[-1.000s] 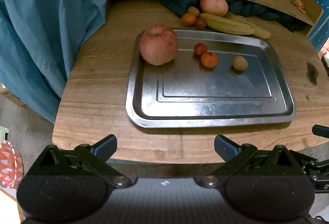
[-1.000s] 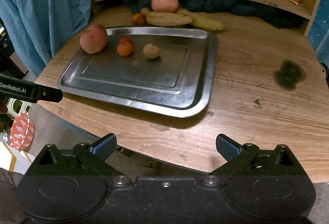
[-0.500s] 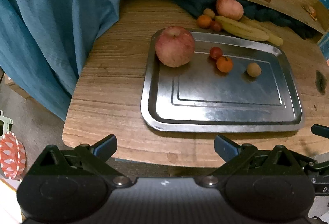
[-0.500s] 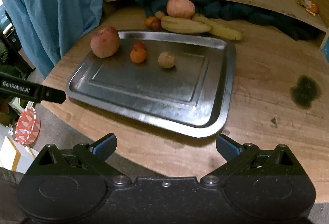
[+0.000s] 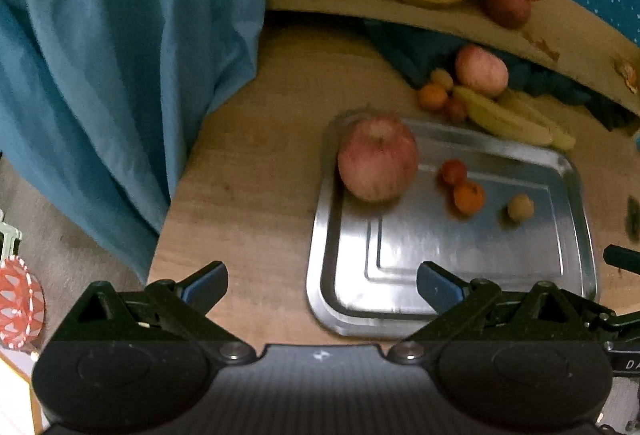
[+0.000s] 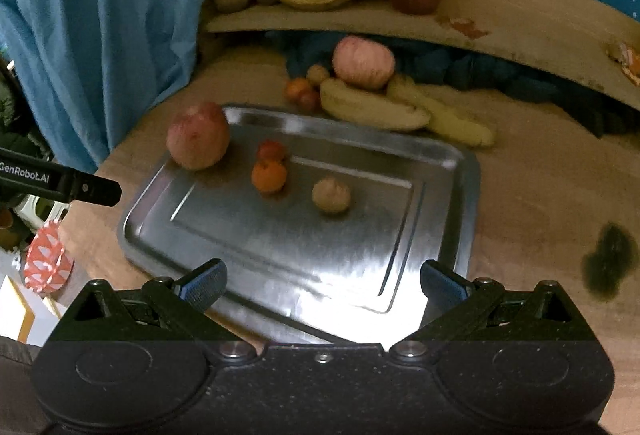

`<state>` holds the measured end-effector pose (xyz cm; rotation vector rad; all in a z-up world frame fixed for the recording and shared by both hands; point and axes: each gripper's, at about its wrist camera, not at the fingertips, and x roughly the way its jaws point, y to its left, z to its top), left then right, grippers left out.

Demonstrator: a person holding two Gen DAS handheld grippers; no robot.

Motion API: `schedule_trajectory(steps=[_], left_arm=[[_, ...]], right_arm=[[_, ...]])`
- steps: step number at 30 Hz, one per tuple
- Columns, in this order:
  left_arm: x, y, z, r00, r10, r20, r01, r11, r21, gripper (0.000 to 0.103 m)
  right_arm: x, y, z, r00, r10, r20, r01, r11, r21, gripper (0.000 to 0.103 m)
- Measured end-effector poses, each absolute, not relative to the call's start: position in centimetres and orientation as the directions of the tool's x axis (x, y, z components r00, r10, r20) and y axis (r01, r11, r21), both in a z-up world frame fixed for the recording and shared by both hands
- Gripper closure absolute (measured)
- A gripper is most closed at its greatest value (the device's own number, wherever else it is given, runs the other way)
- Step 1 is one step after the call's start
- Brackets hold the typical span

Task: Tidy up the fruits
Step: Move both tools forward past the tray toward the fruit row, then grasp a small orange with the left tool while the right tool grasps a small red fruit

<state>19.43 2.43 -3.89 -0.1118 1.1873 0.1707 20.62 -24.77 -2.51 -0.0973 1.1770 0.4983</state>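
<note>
The round wooden table (image 6: 532, 195) carries a metal tray (image 6: 460, 195), and on this tray four fruits already lie: a big apple (image 6: 198, 135) in the far left corner, then to its right a small red fruit (image 6: 271, 150) touching a small orange, maybe a mandarin (image 6: 269, 176), and further right, apart from them, a small brownish round fruit (image 6: 331, 195); I cannot tell what kind it is. The near half of the tray is bare metal, so I judge the task is begun but not finished. Just beyond the far edge of the tray, on the table, a group of fruits is not yet moved: two bananas (image 6: 372, 109) lying side by side, a second apple (image 6: 363, 62) behind them, and at their left end a small orange fruit (image 6: 298, 89) with two more small ones close to it. A raised wooden shelf (image 6: 500, 15) at the back holds more bananas, two stacked apples and some brownish fruits; whether these belong to the task I cannot say. The left gripper (image 5: 322, 285) is spread wide and empty, near the left near corner of the tray. The right gripper (image 6: 323, 285) is also wide apart and carries nothing, above the near edge of the tray
</note>
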Motion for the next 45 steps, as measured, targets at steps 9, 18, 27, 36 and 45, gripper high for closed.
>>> schedule_trajectory(steps=[9,18,27,36,45], left_arm=[[24.3,2.7,-4.3,0.377,0.038,-0.925,-0.117,0.993,-0.007,0.000],[28.5,2.1,-5.2,0.373,-0.010,-0.928,-0.019,1.000,-0.019,0.000],[33.5,2.7,-6.4,0.362,-0.065,-0.930,0.057,0.997,-0.048,0.000],[38.7,2.8,-8.3,0.320,-0.139,-0.937,0.156,0.983,-0.093,0.000],[41.9,1.5,-10.0,0.234,-0.257,-0.938,0.261,0.946,-0.194,0.000]], right_arm=[[22.8,-24.8,-3.0,0.332,0.277,-0.902,-0.348,0.924,0.156,0.001],[24.2,-23.5,-3.7,0.341,0.257,-0.904,-0.308,0.940,0.151,0.001],[26.0,-21.1,-4.2,0.378,0.272,-0.885,-0.307,0.939,0.157,0.001],[28.8,-17.2,-5.1,0.339,0.324,-0.884,-0.348,0.915,0.202,0.008],[31.2,-14.4,-6.3,0.305,0.333,-0.892,-0.340,0.913,0.224,0.027]])
